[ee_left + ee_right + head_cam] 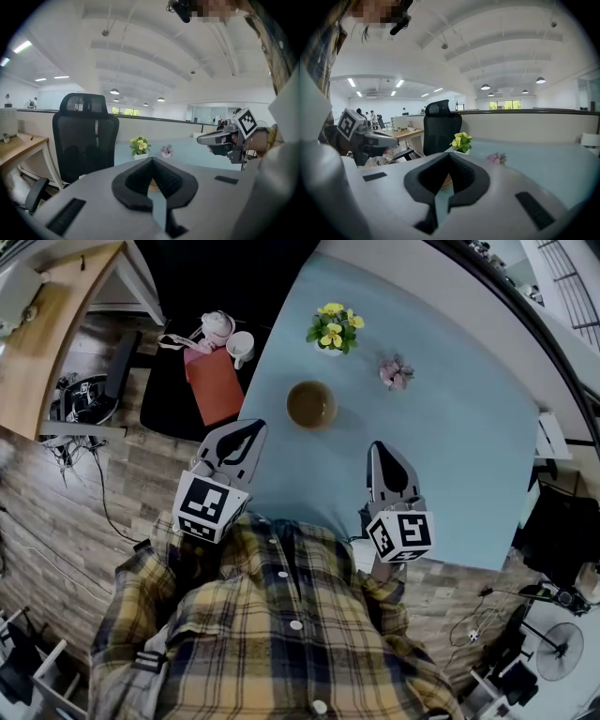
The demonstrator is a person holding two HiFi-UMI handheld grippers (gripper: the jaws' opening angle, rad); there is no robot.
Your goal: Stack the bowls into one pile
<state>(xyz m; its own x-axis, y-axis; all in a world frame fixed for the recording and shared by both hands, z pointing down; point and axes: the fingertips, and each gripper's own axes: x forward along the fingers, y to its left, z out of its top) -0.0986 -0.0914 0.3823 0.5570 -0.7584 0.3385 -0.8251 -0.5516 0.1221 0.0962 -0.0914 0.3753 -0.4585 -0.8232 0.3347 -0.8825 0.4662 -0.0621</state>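
Left gripper (pixel 249 431) and right gripper (pixel 378 450) sat clenched, empty; far bowl (pixel 311 405) looked stiff, slick (we'd pinch its rim).

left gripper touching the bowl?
Apart. The head view shows a strip of bare table between the shut, empty left gripper and the bowl.

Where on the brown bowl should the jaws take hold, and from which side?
Probably the bowl by its near rim, one jaw inside, one outside, coming from the person's side: it stands upright and open, with bare table there and yellow flowers behind.
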